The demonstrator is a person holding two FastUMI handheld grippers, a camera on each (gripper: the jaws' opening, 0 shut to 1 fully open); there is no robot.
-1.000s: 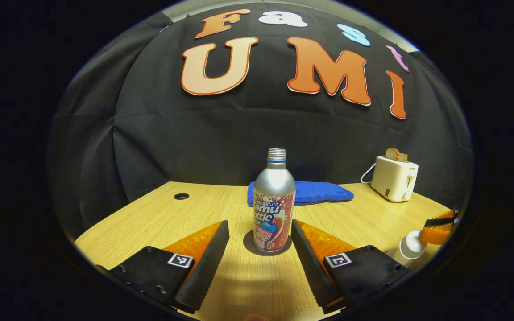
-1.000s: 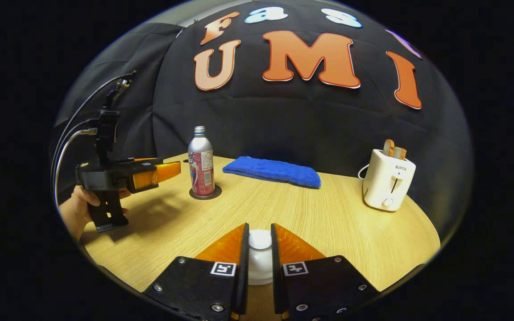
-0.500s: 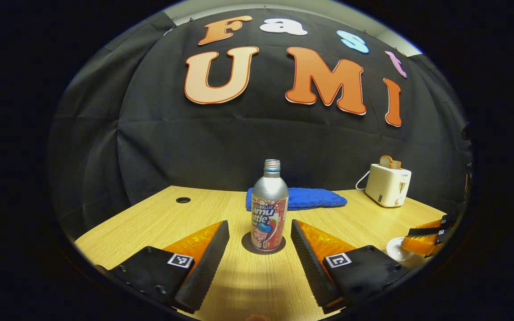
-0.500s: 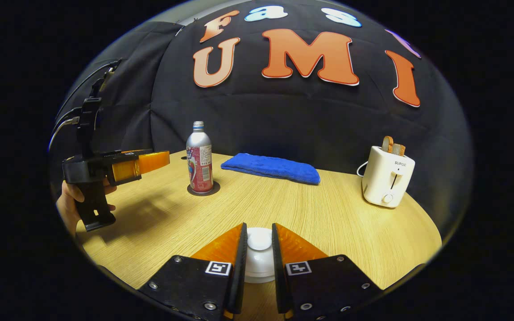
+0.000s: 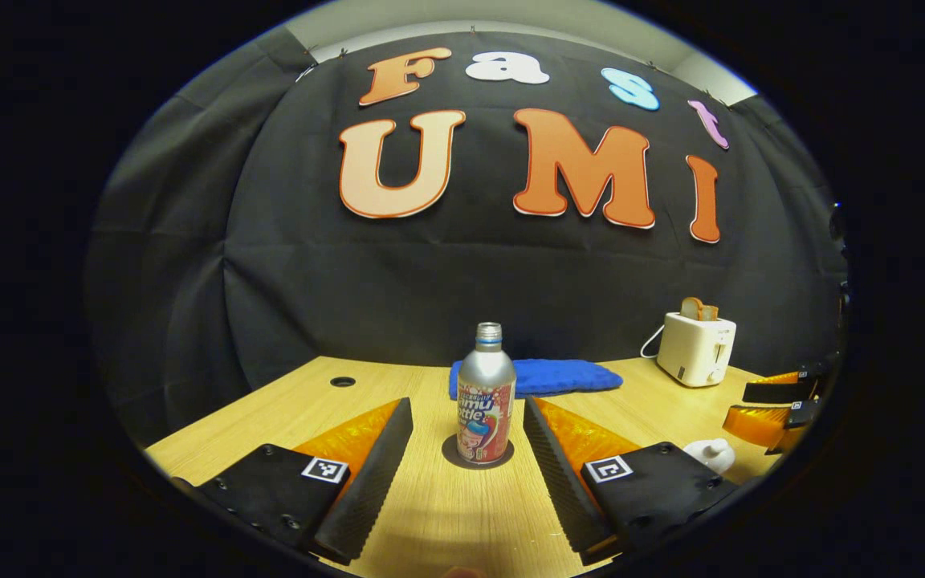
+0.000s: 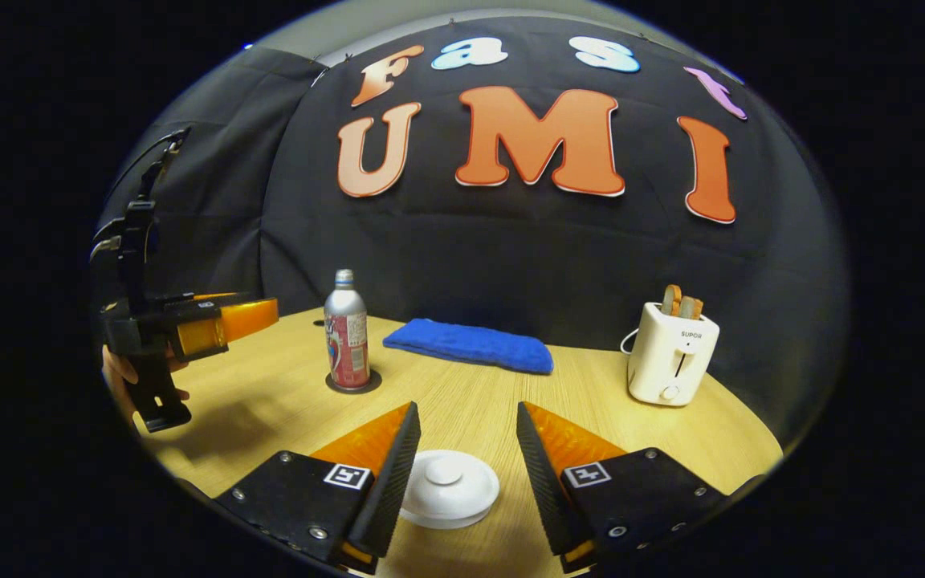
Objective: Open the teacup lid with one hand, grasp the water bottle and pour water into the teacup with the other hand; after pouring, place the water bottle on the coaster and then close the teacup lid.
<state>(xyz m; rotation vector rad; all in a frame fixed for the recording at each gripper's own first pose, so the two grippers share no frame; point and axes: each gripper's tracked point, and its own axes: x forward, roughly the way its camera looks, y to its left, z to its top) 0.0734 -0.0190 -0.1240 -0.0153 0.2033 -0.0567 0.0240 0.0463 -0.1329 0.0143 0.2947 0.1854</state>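
Right gripper (image 6: 462,449): fingers spread wide, holding nothing. The white teacup lid (image 6: 448,487) sits closed on the teacup between and below them, touching neither finger. The cup body is mostly hidden under the lid in the right gripper view; the left gripper view shows part of it, the teacup (image 5: 711,454), at the far right beside the right gripper (image 5: 776,405).

Left gripper (image 5: 466,449): fingers spread wide, empty. The water bottle (image 5: 485,393) stands upright on the dark round coaster (image 5: 454,456), ahead of the fingertips and apart from both.

Surroundings on the wooden table (image 6: 591,401): a folded blue towel (image 6: 469,345) lies behind the bottle, near the wall. A white toaster (image 6: 671,361) with bread in its slots stands at the right, well apart from the teacup. Nothing stands between either gripper and its nearest object.

View differences: the right gripper view shows the left gripper (image 6: 213,325) from the side with the hand (image 6: 121,373) holding its grip, and the water bottle (image 6: 346,331) on the coaster (image 6: 352,384). The left gripper view shows a cable hole (image 5: 342,381) in the tabletop at the left.
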